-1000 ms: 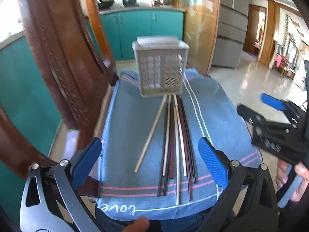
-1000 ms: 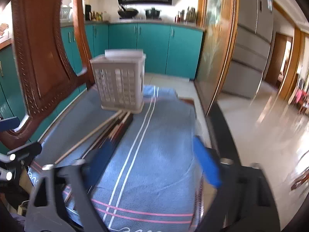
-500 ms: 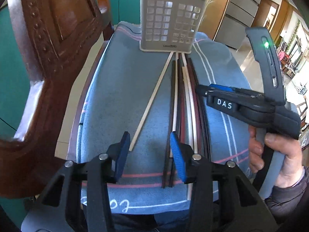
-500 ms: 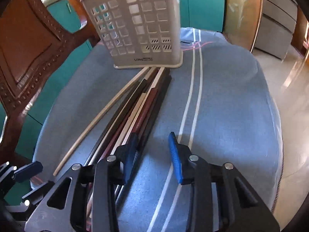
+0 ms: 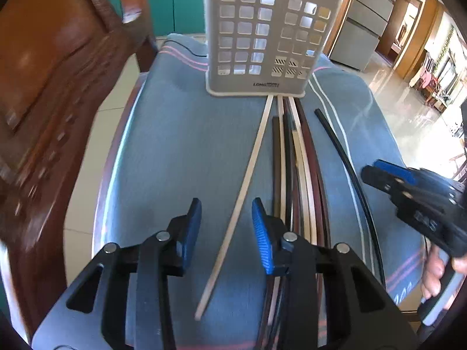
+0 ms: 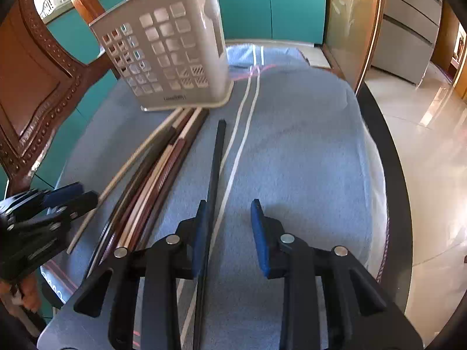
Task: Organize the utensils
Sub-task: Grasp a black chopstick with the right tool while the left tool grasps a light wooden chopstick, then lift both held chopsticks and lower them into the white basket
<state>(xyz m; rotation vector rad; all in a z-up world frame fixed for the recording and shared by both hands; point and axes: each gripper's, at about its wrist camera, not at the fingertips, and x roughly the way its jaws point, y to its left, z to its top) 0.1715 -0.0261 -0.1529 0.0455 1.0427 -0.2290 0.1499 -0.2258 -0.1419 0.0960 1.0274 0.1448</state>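
Two chopsticks are being lined up for pickup on the towel-covered surface [image 5: 175, 151]: the left gripper [image 5: 226, 230] is closing around the pale chopstick [image 5: 242, 192], untouched — the right gripper [image 6: 227, 230], half open, has the black chopstick [image 6: 214, 160] at its left pad. Firm closure, lifting and transfer to the holder [image 5: 268, 35] are called for.

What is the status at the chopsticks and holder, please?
Left gripper closing astride pale chopstick. Right gripper open beside black chopstick. Holder upright, path clear.
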